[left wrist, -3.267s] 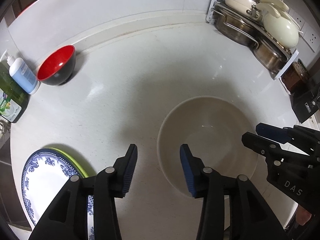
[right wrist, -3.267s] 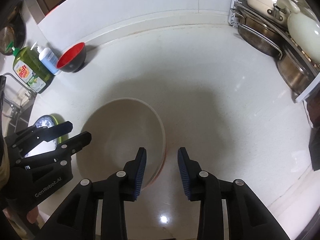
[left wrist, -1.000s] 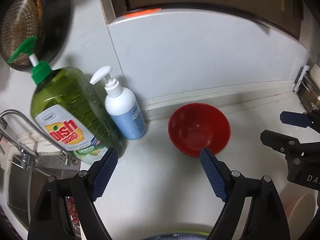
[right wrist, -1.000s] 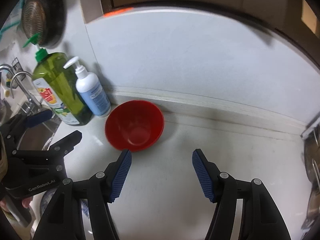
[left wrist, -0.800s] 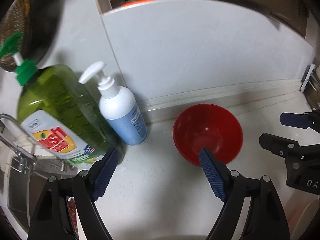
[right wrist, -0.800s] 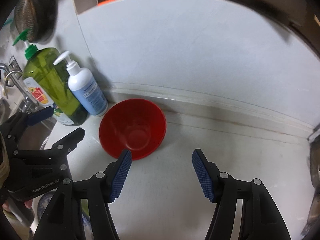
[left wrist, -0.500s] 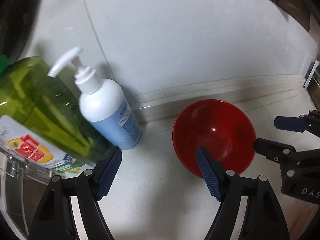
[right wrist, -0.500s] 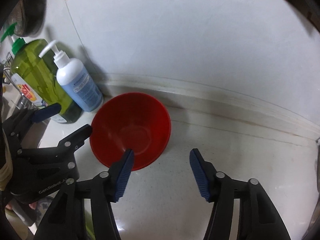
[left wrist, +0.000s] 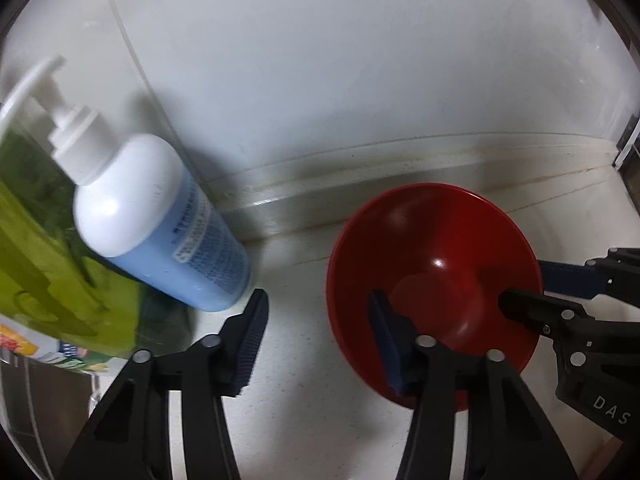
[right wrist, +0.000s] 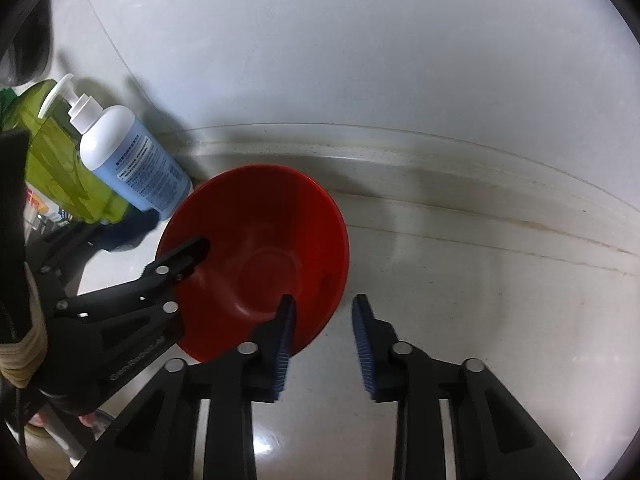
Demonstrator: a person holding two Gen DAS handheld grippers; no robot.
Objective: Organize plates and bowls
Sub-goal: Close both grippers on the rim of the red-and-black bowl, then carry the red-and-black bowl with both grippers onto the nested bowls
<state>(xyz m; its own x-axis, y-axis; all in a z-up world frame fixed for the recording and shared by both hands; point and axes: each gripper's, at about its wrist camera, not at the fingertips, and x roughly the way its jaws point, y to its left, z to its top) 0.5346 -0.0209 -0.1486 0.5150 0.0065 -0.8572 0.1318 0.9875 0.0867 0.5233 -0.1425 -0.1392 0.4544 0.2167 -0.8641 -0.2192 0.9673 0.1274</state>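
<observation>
Red bowl is the thing to grab here: it sits on the white counter right up by the back wall, just beside a white and blue pump bottle, with a green soap bottle behind that. Both grippers are straddling its rim from opposite sides. The left gripper has its jaws spread wide, one blue pad inside the bowl and the other outside, over the counter near the pump bottle. The right gripper has a narrower gap, one pad dipped just inside the near rim and the other outside over bare counter; neither looks clamped on anything yet. If I were doing this, I'd push each inner pad a bit deeper down the wall before squeezing, since the bowl looks glossy and steep-sided and a pinch right on the lip could probably slip off. I'd close both sides about together so the bowl doesn't skate toward the bottles, then lift straight up. Pose-wise, both tools come in low from the near side, pointing toward the wall and angled down into the bowl, and a bit of the person's sleeve shows behind the left one in the right view.
</observation>
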